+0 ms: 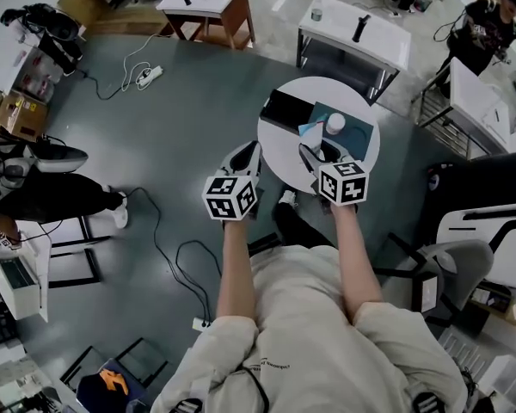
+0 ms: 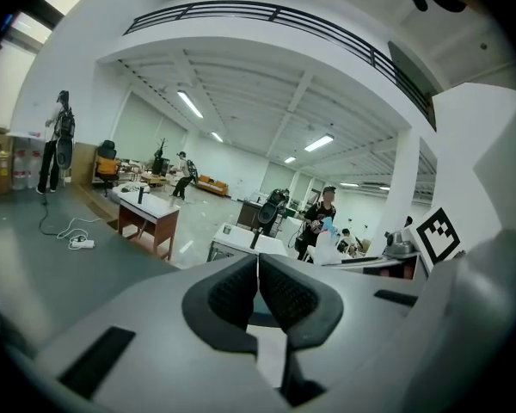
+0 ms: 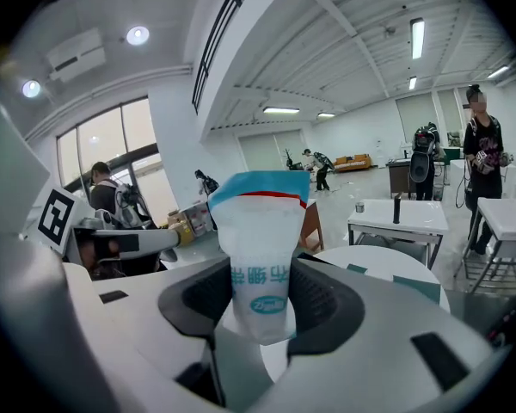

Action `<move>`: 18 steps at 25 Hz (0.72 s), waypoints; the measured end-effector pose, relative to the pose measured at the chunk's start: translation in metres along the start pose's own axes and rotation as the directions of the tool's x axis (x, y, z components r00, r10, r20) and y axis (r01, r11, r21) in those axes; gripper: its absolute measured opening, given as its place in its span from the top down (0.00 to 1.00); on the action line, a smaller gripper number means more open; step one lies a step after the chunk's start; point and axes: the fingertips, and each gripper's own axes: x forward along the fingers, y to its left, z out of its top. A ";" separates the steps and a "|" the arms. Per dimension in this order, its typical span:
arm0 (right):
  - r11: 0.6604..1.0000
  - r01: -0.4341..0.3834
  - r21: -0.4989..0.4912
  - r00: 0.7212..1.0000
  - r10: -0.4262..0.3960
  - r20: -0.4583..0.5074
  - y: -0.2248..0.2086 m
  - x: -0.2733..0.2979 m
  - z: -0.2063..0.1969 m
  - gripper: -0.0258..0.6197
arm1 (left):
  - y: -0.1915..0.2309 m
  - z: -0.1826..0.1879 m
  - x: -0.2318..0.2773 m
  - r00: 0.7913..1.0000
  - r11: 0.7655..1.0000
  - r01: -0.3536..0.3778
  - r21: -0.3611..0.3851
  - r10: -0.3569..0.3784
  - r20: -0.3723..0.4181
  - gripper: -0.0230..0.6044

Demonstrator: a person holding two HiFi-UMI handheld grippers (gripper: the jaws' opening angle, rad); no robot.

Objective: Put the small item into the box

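A person stood over a small round white counter (image 1: 284,151) with a two-jaw tool in each hand. The right gripper (image 1: 315,152) had its jaws clenched on a small packet (image 3: 260,256). The packet was a white pouch with a teal band and a thin red line across its top and teal print on its front. It stood upright between the jaws, its long axis pointing up and out of them and its upper half clear above the pads, so it was not lying on the counter. From overhead its pale top (image 1: 309,131) showed just ahead of the jaws, over the near part of the counter. What looked like the box (image 1: 354,132), a dark teal shape, lay on the counter just beyond the packet and slightly to the right. A white ball (image 1: 335,123) sat on or against it; I could not tell which. A flat black thing (image 1: 284,110) lay to the left of the box. The coming move therefore seemed to be a short carry forward and a little right, then down. The left gripper (image 1: 246,153) hung off the counter's left edge, farther from the box, with its jaws pressed together on nothing. The right hand was clearly the nearer one.
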 end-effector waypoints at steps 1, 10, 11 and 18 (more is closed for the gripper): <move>1.000 0.003 0.010 1.000 -0.003 0.010 -0.004 0.004 0.005 0.63 | 0.000 0.003 0.005 1.000 1.000 0.006 0.011 -0.006 -0.003 0.93; 0.999 0.004 0.043 1.000 -0.004 0.010 -0.044 0.044 0.040 0.63 | 0.008 0.027 0.065 0.998 0.997 0.053 0.060 -0.051 -0.044 0.93; 0.999 0.009 0.052 1.000 -0.010 0.019 -0.050 0.047 0.046 0.63 | 0.009 0.030 0.071 0.997 0.996 0.060 0.070 -0.057 -0.050 0.93; 0.998 0.014 0.066 1.000 -0.013 -0.012 -0.068 0.079 0.056 0.63 | 0.039 0.038 0.095 0.997 0.999 0.039 0.036 -0.036 -0.065 0.93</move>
